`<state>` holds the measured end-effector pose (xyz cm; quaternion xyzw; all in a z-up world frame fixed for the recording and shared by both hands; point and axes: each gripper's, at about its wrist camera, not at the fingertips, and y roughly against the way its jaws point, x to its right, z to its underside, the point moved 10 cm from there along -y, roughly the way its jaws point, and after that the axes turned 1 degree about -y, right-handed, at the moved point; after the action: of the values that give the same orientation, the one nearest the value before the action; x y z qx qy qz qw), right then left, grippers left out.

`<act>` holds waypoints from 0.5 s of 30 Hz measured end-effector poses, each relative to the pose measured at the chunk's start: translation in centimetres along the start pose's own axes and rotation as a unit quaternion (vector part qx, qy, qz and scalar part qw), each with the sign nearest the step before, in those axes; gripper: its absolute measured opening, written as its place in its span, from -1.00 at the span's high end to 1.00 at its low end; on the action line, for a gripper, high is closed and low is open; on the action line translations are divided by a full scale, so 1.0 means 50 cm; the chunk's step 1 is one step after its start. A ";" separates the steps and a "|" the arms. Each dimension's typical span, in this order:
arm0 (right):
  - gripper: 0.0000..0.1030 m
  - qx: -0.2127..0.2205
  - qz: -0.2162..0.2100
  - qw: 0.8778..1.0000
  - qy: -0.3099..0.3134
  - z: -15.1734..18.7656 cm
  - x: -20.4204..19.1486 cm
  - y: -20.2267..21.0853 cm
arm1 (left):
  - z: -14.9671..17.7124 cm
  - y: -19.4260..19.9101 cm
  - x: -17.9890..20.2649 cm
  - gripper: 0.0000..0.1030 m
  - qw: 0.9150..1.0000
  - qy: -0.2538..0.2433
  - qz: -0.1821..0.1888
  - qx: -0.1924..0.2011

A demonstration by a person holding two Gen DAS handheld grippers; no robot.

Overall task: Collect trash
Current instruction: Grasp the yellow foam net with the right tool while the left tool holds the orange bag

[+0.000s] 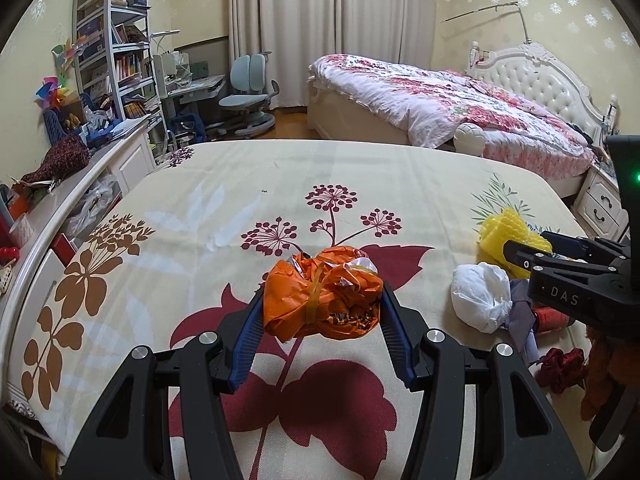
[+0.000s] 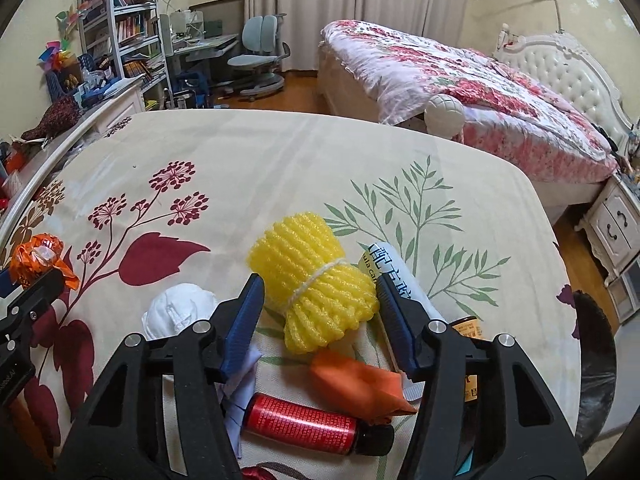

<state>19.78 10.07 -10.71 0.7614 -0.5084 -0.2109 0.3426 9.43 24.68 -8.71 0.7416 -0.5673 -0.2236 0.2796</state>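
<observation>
Containers: none showing | Your left gripper (image 1: 321, 307) is pinching the orange crumpled wrapper (image 1: 322, 294) between its jaws over the bed sheet (image 1: 224, 184) | Your right gripper (image 2: 320, 312) is straddling the yellow foam bundle (image 2: 312, 280), jaws wide, contact unclear | Red bottle (image 2: 316, 426) is lying near, partly hidden.
</observation>
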 end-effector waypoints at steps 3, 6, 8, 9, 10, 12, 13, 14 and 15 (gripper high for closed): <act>0.14 0.000 0.009 1.000 0.006 0.003 0.004 -0.008 | 0.001 0.000 0.001 -0.06 1.000 0.003 -0.001 -0.001; 0.23 0.010 0.009 1.000 0.005 0.001 0.005 0.000 | 0.001 0.001 0.002 -0.06 1.000 0.005 -0.001 -0.001; 0.26 0.016 0.001 1.000 -0.005 -0.001 0.006 0.013 | 0.000 0.004 0.004 -0.06 1.000 0.004 -0.001 0.000; 0.27 0.022 -0.004 1.000 -0.011 -0.003 0.009 0.023 | -0.002 0.008 0.008 -0.06 1.000 0.003 0.000 0.003; 0.28 0.028 -0.007 0.999 -0.016 -0.005 0.011 0.035 | -0.003 0.014 0.014 -0.06 1.000 0.002 0.000 0.006; 0.28 0.041 -0.010 0.999 -0.022 -0.010 0.017 0.059 | -0.008 0.023 0.024 -0.06 1.000 -0.001 0.003 0.011; 0.28 0.049 -0.012 0.998 -0.026 -0.011 0.023 0.076 | -0.011 0.029 0.031 -0.06 1.000 -0.002 0.005 0.015; 0.29 0.055 -0.012 0.998 -0.031 -0.011 0.030 0.090 | -0.014 0.034 0.039 -0.06 1.000 -0.003 0.008 0.017; 0.29 0.061 -0.012 0.997 -0.036 -0.010 0.038 0.105 | -0.017 0.039 0.048 -0.06 1.000 -0.005 0.011 0.020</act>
<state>17.59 7.16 -6.45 0.7792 -0.5227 -0.2106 0.2744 9.18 22.09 -6.80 0.7396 -0.5814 -0.2124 0.2645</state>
